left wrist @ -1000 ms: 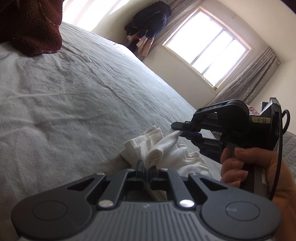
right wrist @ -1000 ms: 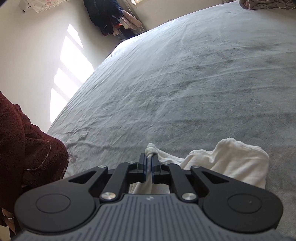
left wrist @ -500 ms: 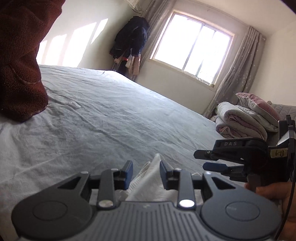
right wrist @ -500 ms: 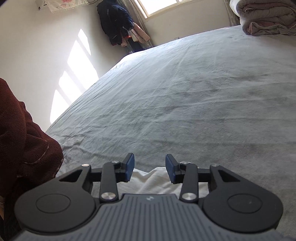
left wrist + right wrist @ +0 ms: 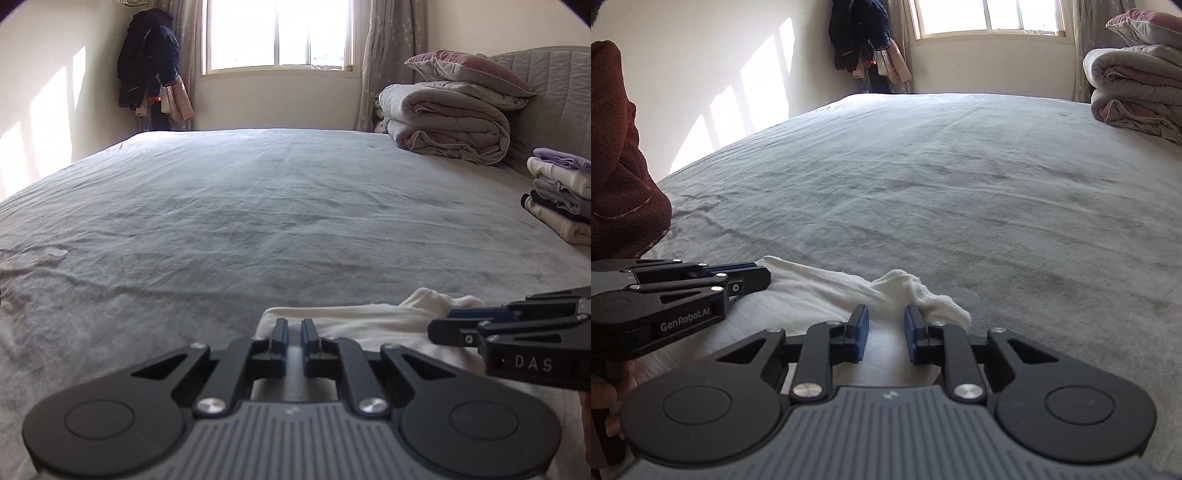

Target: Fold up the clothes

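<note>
A white garment (image 5: 373,317) lies crumpled on the grey bed sheet (image 5: 277,206) at the near edge; it also shows in the right wrist view (image 5: 849,288). My left gripper (image 5: 293,326) sits over its left end with the jaws a narrow gap apart and cloth showing below them; whether they pinch it is unclear. It also shows in the right wrist view (image 5: 753,275). My right gripper (image 5: 885,314) is open over the garment's right end, nothing held. It shows from the side in the left wrist view (image 5: 443,325).
A stack of folded clothes (image 5: 561,195) sits at the bed's right edge. Rolled quilts and a pillow (image 5: 450,118) lie at the headboard. Dark coats (image 5: 147,66) hang in the far corner. A maroon sleeve (image 5: 620,166) is at left.
Both grippers let go of the garment, which dropped flat onto the bed. Both views tilted up to level. The left jaws then narrowed again; the right stayed open.
</note>
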Demonstrator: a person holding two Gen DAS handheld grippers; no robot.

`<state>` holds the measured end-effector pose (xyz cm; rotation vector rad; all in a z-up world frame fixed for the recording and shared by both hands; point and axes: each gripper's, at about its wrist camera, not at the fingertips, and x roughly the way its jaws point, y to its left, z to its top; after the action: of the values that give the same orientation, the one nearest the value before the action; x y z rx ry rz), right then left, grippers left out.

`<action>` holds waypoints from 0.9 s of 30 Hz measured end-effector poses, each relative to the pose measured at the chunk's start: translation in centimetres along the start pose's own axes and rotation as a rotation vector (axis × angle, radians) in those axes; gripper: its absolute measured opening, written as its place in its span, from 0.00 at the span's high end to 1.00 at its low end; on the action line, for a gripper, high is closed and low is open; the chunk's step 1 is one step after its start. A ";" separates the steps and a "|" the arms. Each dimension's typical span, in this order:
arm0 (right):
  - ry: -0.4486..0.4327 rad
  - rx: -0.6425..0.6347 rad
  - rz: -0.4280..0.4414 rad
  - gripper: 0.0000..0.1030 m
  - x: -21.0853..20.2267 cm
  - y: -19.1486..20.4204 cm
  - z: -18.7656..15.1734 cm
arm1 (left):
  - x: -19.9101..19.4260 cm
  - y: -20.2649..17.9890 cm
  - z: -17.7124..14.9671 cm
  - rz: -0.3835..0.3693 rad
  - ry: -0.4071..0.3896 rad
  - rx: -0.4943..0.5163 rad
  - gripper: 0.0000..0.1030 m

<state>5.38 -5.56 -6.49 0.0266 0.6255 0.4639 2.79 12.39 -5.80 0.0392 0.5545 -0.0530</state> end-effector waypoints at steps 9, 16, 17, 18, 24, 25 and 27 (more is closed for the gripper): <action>-0.048 0.038 -0.028 0.79 -2.4 -1.4 1.2 | -1.9 1.1 1.5 0.055 -0.024 -0.020 0.91; -0.001 -0.063 0.054 0.79 -5.1 2.5 0.8 | -6.3 0.1 1.0 -0.085 -0.028 -0.005 0.90; 0.007 -0.078 0.061 0.79 -5.4 3.2 0.4 | -6.5 -0.1 0.5 -0.103 -0.019 0.002 0.89; 0.015 -0.092 0.068 0.79 -5.6 3.9 0.1 | -6.7 -0.2 0.0 -0.119 -0.011 0.011 0.87; 0.079 -0.142 0.066 0.79 -5.9 6.1 -3.2 | -7.5 0.8 -3.5 -0.124 0.025 0.003 0.82; 0.082 -0.144 0.058 0.81 -6.1 6.1 -3.7 | -7.8 1.0 -4.0 -0.128 0.018 0.005 0.82; 0.082 -0.130 0.056 0.81 -6.7 5.8 -4.3 | -8.4 1.4 -4.3 -0.130 0.015 0.012 0.82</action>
<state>-4.24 -3.77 -5.30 -0.0993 0.6753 0.5616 -6.53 14.31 -4.94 0.0153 0.5710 -0.1823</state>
